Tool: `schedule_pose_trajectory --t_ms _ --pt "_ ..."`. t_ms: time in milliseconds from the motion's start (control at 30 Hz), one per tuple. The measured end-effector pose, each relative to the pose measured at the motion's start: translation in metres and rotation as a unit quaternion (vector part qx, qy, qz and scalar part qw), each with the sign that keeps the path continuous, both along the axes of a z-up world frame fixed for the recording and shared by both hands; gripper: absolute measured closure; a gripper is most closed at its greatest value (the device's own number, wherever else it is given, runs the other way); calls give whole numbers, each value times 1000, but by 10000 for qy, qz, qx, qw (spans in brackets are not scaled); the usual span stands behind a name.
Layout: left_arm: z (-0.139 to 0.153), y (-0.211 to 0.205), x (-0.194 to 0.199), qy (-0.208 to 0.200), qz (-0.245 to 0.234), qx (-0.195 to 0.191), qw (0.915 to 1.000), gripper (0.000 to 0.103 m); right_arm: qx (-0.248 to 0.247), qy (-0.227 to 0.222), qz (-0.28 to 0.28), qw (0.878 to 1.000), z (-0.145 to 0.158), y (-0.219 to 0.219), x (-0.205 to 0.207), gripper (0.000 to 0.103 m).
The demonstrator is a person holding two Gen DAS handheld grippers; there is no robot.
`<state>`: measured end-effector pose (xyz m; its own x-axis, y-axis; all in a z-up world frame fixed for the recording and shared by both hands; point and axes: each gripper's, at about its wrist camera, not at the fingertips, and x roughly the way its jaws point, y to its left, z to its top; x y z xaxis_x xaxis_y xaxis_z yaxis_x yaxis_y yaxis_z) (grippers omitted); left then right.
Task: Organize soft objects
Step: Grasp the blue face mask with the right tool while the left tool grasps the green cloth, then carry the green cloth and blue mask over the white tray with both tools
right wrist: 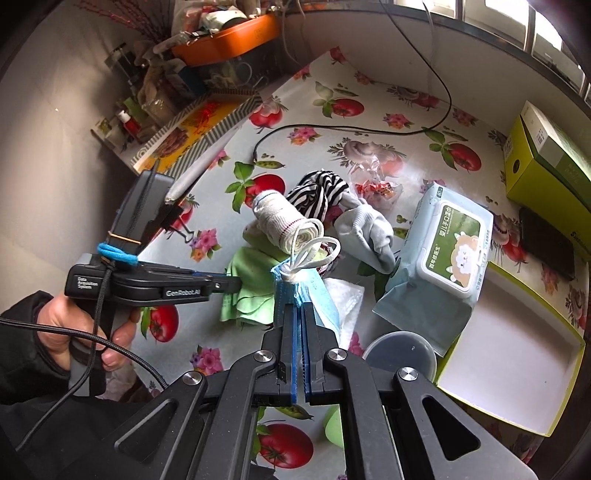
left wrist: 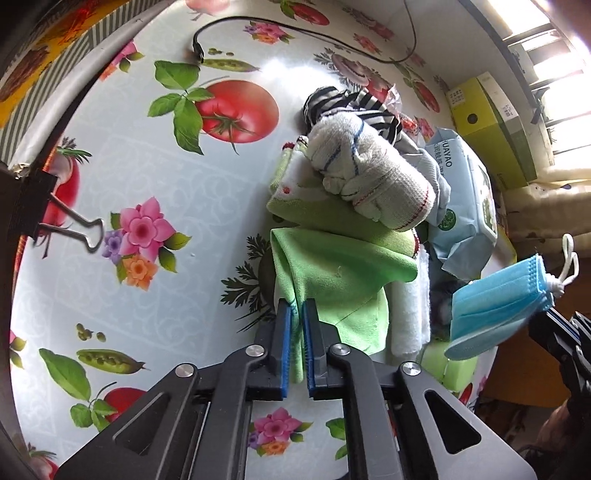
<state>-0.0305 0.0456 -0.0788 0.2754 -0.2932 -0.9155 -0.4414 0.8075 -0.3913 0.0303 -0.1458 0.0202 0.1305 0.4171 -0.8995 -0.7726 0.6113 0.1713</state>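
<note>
A pile of soft things lies on the flowered tablecloth. My left gripper [left wrist: 296,314] is shut on the edge of a light green cloth [left wrist: 332,273], also seen in the right wrist view [right wrist: 245,291]. A rolled white towel [left wrist: 369,177] rests on top of the pile, next to a striped black-and-white cloth [left wrist: 343,103] and a grey sock [right wrist: 365,229]. A white cloth [left wrist: 410,317] lies beside the green one. My right gripper [right wrist: 300,306] is shut on a folded blue face mask [right wrist: 291,288], held above the pile; the mask shows at the right of the left wrist view [left wrist: 498,306].
A pack of wet wipes [right wrist: 443,254] lies right of the pile, beside an open green-edged box [right wrist: 517,354] and a round lidded container [right wrist: 402,354]. A yellow-green carton [right wrist: 546,158] stands at the back right. A black cable [left wrist: 280,29] crosses the table. A binder clip [left wrist: 62,221] holds the cloth's edge.
</note>
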Motion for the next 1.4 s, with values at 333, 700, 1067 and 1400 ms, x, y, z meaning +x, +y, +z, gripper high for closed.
schedule_pose_trajectory --t_ms 333,700,1067,1400 --pt "35 2 -13 -311 -1 121 9994 100 104 -78 -37 9999 8 -3 -1 100" --pt "95 -4 -2 -965 -106 243 9950 100 285 -252 -182 9991 24 -13 0 100" --pt "121 -50 36 -1246 -707 294 9892 100 475 -407 -664 9958 39 -48 9 100" --pt "139 -104 69 -1446 -1445 289 9785 100 627 -537 -1304 9880 49 -100 24 100"
